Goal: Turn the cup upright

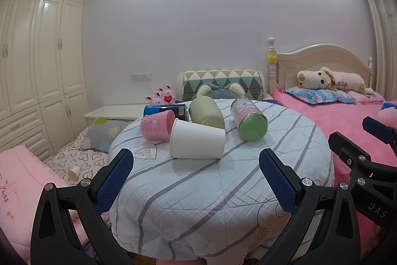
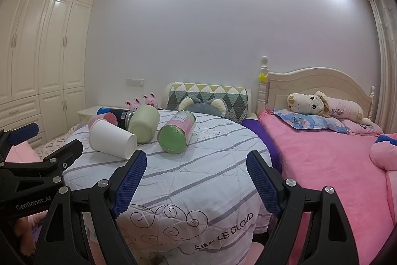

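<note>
both grippers, left gripper (image 1: pixel 196 173) and right gripper (image 2: pixel 196 171), gape wide and empty before one white paper cup (image 1: pixel 197 140) lying sideways, one pink cup (image 1: pixel 156 125) just behind it.

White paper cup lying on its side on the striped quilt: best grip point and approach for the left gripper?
Grip the white paper cup across its tapered wall near the middle, one finger on each long side, coming from above and the near side. It lies on its side, mouth left, base right, so the wall is exposed. The left gripper is open and faces it. The pink cup crowds the far rim.
</note>
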